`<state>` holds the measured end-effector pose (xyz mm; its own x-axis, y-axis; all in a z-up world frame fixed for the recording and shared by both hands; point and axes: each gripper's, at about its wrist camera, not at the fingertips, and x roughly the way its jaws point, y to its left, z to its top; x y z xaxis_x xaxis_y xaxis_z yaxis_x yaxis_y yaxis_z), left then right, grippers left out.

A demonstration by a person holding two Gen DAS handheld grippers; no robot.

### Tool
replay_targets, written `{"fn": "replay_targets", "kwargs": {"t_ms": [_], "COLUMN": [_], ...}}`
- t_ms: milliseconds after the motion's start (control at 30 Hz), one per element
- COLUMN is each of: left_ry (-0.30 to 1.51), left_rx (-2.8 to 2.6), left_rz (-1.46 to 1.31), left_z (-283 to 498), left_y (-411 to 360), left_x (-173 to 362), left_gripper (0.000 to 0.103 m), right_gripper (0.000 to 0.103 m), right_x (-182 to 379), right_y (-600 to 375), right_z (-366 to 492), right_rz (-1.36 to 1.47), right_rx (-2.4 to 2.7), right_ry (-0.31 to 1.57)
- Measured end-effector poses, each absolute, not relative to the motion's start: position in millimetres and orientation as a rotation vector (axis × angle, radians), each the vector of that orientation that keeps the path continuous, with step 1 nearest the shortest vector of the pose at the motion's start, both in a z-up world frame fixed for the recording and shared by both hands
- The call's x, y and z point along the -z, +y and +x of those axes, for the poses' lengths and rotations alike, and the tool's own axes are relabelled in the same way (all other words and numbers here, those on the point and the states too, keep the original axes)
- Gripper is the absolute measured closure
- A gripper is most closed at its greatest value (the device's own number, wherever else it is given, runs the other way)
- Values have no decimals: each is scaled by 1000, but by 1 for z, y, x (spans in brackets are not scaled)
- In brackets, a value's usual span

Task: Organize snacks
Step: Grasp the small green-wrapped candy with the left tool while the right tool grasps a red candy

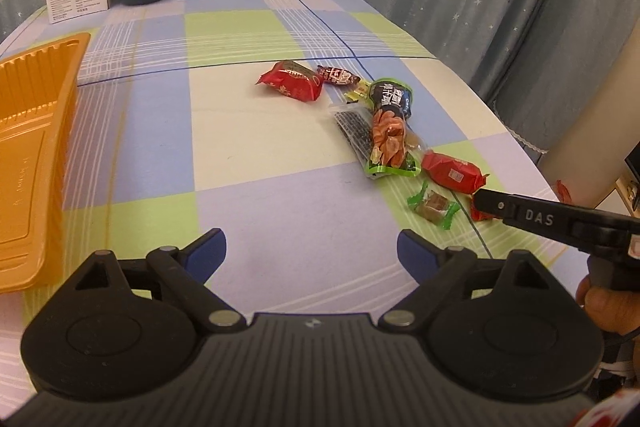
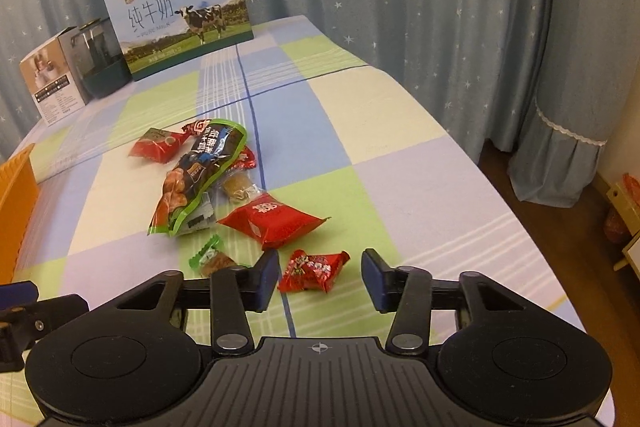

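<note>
Barely begun, judging by the layout. Orange ribbed plastic tray [image 1: 36, 131], far left of the left hand-held gripper [image 1: 312, 247], visibly empty. Right hand-held gripper [image 2: 320, 279] spread wide, straddling a small crinkled red foil candy [image 2: 312, 269] on the tabletop [image 2: 400, 163]; nothing grasped. Left likewise released. All wrapped snacks yet unsorted.

Walls: blue-grey star-print curtains [image 2: 420, 7] all around.
Floor: brown wood [image 2: 560, 227] at right.
Furniture: table under a checked cloth [image 1: 240, 147] of blue, green, cream.
Light: warm, indoor.
</note>
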<state>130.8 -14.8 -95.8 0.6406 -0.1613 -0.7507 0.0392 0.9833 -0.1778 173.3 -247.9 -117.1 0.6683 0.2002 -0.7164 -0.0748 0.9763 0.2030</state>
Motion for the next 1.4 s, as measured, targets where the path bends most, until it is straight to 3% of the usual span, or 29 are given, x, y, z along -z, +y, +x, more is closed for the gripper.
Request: {"fn": "replay_targets", "kwargs": {"t_ms": [200,367,667,833,967,1400], "left_ry": [872,872,852,818,816,797], "left_rx": [119,145,285,367,410,454], "left_rz": [-156,-174,-201,-76,-25,122], "left_z": [135,136,149,157,168,175], "left_y": [-16,-21,-47,-74,-88,-105], "left_x": [99,101,110,119,126,127], "left_gripper": [12,12,26,33,40,79], "right_gripper": [78,80,80,80,80,80], "right_x": [122,120,104,104,104,106], "right_y": [-243,-243,-271,-281,-284,-283], "right_z": [174,170,161,161,160,160], "right_rz": [145,151,209,257,270,289], "right_rx": [-151,-147,-34,3,9,5], "right_ry": [847,833,753,760,762,770]}}
